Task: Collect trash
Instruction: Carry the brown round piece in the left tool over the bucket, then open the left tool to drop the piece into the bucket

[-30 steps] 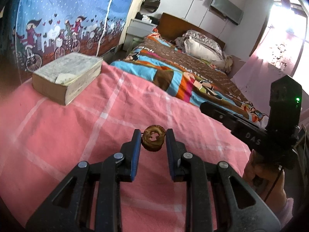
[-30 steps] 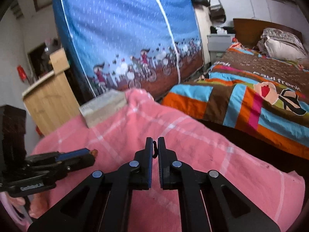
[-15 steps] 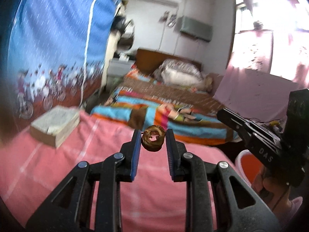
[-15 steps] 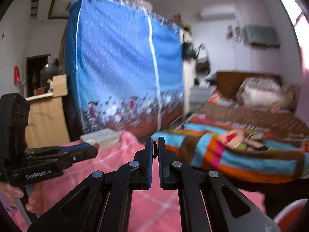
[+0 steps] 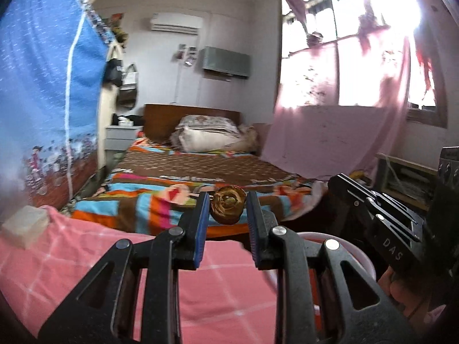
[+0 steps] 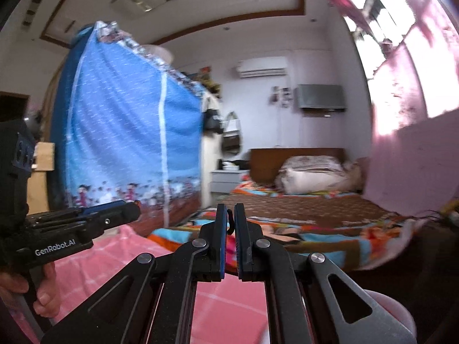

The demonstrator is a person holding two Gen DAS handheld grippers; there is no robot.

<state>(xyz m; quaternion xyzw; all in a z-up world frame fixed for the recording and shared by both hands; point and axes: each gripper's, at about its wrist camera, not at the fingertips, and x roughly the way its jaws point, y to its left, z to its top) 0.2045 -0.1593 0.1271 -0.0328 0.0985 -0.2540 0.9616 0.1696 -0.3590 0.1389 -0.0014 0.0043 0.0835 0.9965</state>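
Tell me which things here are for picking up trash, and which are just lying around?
For the job:
- left gripper, shut on the brown ring
- right gripper, shut on a thin dark scrap
- pink bin

Just lying around:
- book
- pillows
- nightstand

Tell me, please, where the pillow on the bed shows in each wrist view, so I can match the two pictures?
Left wrist view: the pillow lies just above centre, against the headboard, above the left gripper.
Right wrist view: the pillow sits right of centre, at mid-height, above and right of the right gripper.
Shared landmark: the air conditioner high on the far wall.
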